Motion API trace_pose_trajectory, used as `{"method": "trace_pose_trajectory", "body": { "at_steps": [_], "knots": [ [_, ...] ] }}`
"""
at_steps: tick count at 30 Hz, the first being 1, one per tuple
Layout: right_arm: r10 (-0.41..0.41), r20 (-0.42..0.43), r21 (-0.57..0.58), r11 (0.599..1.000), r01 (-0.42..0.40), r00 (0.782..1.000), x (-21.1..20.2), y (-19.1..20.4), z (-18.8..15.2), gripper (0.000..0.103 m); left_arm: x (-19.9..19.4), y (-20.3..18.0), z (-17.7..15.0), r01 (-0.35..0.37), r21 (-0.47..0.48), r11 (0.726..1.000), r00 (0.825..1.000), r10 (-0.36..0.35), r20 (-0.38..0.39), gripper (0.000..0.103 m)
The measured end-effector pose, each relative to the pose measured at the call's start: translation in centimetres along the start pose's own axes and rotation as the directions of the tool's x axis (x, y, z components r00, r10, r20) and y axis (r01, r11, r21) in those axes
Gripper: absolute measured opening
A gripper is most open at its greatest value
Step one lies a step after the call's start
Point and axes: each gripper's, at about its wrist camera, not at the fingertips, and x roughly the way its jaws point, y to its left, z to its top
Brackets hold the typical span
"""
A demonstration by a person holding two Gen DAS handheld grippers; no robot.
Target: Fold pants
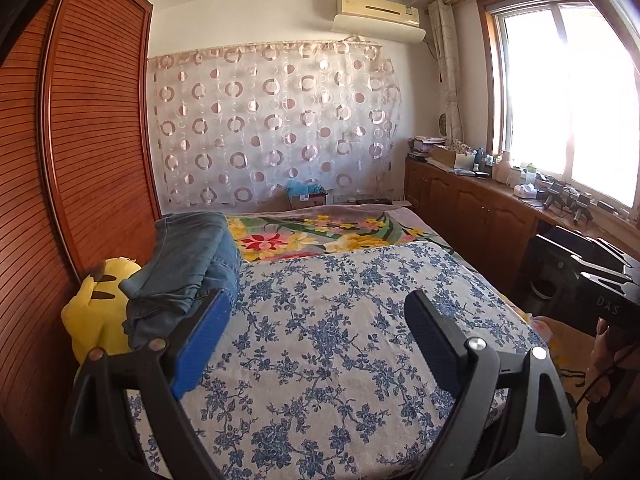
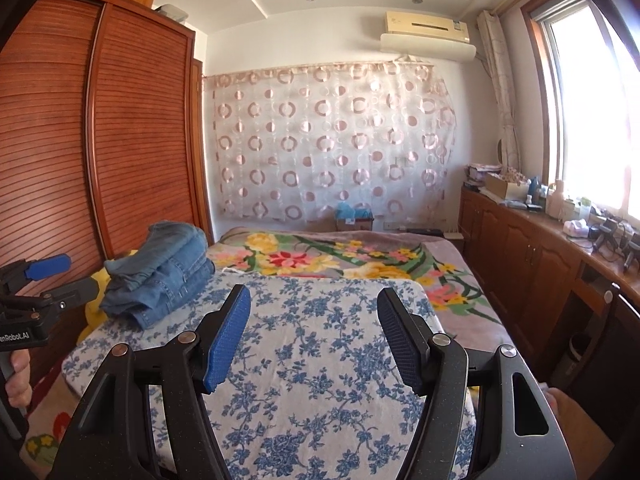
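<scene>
Both tools empty, left gripper [image 1: 316,344] and right gripper [image 2: 314,336] each with jaws spread; folded jeans [image 1: 188,268] stacked at left of frame on blue-floral cover [image 1: 340,340], so folding looks complete; next move, if any, likely withdrawal.

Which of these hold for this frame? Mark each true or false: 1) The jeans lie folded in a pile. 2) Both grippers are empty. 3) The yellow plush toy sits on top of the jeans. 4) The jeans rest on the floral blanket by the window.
1) True: the folded jeans sit stacked on the blue-flowered cloth.
2) True: left gripper and right gripper stand open with nothing between them.
3) False: the yellow plush toy is beside and below them, by the wardrobe.
4) False: they lie at the wardrobe side.
</scene>
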Motion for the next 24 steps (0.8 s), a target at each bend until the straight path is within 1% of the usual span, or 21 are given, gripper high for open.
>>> {"method": "trace_pose_trajectory", "body": {
  "at_steps": [7, 24],
  "knots": [
    [0.001, -0.012, 0.021, 1.0, 0.0, 1.0, 0.74, -0.42, -0.69, 0.067, 0.33, 0.12, -0.18, -0.017, -0.005, 1.0, 1.0, 0.017, 0.008, 0.09],
    [0.0, -0.013, 0.023, 1.0, 0.0, 1.0, 0.59, -0.84, -0.62, 0.067, 0.37, 0.24, -0.12, -0.018, -0.006, 1.0, 1.0, 0.018, 0.008, 0.09]
  ]
}}
